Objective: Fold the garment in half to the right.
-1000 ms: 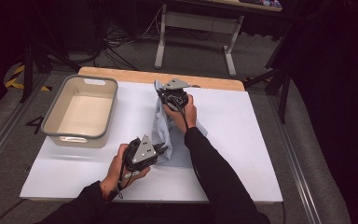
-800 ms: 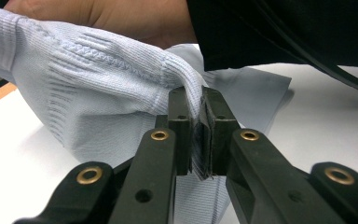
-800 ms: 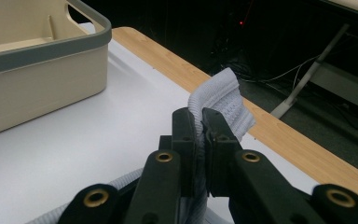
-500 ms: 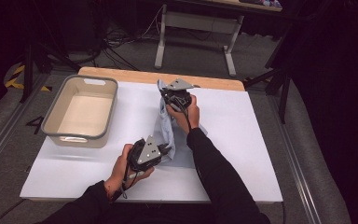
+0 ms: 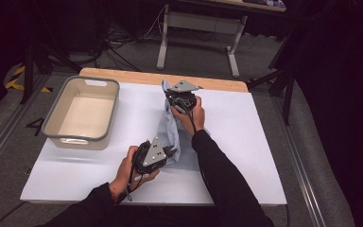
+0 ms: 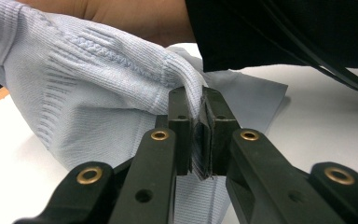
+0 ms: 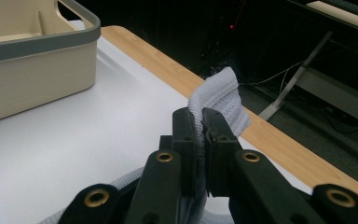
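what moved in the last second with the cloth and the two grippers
The left gripper slid a little right along the table, taking its end of the pale blue cloth with it. The right gripper stayed at the far end. Both stay clamped on the cloth; the bin has not moved.

A pale blue ribbed knit garment (image 6: 98, 88), soft and matt, is seen beside a beige plastic bin (image 5: 83, 112) with a smooth grey rim. A matt white table cover (image 5: 246, 142) is noted beneath, edged by bare light wood (image 7: 177, 70). Matt black jaws with brass-coloured rivets are observed.
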`<state>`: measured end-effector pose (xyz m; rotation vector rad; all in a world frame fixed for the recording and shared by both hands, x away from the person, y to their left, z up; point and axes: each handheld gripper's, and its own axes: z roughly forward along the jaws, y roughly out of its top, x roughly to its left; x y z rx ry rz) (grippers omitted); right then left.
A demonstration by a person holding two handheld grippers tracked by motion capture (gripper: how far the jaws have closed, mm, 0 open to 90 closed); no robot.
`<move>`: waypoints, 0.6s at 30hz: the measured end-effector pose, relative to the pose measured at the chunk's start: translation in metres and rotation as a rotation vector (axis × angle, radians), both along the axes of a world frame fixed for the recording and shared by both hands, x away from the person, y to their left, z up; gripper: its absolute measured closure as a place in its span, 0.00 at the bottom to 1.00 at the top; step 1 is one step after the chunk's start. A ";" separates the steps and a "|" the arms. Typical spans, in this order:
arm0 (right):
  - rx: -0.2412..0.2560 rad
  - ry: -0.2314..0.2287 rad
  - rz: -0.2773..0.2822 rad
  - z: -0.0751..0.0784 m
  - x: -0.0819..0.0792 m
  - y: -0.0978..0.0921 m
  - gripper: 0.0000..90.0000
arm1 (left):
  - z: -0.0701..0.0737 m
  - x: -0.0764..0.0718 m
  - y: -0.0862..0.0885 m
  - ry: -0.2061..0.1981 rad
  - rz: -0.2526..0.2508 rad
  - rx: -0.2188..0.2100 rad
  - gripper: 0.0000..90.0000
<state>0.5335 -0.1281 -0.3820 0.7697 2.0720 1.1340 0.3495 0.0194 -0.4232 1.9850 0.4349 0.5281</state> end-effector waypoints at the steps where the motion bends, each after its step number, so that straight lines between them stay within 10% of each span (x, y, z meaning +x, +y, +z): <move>1: 0.000 -0.002 -0.002 0.000 0.000 0.000 0.95 | 0.000 0.000 0.000 -0.003 -0.001 0.004 0.93; 18: -0.012 -0.024 -0.020 0.000 -0.002 -0.006 0.95 | -0.001 0.002 -0.007 -0.001 -0.007 -0.005 0.93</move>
